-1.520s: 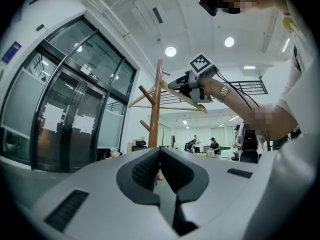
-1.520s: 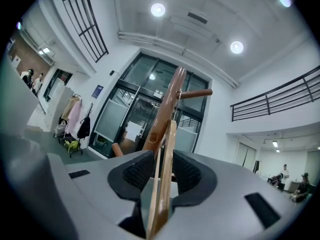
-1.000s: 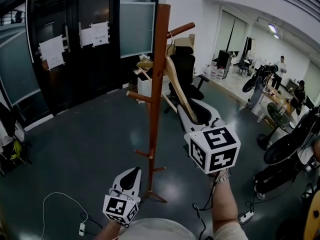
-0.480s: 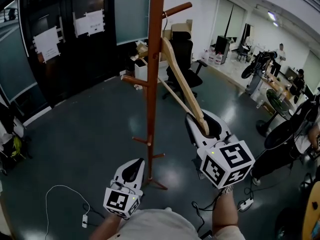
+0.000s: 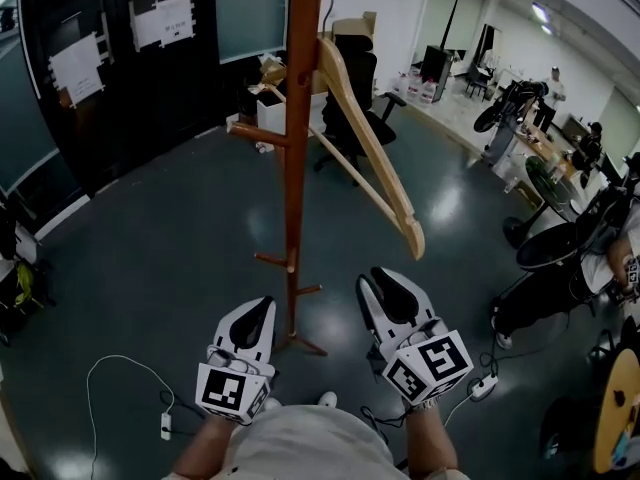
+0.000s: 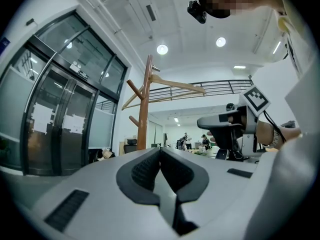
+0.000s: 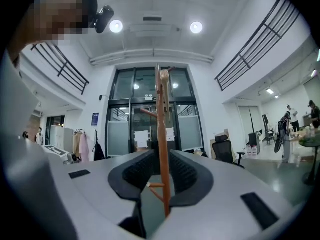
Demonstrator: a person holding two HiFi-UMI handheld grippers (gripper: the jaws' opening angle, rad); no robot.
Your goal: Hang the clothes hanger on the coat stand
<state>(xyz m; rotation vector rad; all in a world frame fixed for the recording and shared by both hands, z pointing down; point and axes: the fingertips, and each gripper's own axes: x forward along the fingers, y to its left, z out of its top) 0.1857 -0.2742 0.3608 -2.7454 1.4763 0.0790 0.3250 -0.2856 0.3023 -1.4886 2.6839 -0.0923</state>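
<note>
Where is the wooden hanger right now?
The hanger hangs on the coat stand, right of its pole in the head view, above the right claw.

The dark, glossy grey floor (image 5: 150, 268) carried everything, pale light glinting off it. The tall brown wooden coat stand (image 5: 293, 168) stood upright on its spread feet near the middle. A thin white cable (image 5: 120, 378) looped loose at lower left. Beyond the stand sat a black wheeled office chair (image 5: 352, 98), and a white power strip (image 5: 482, 386) lay at lower right.
</note>
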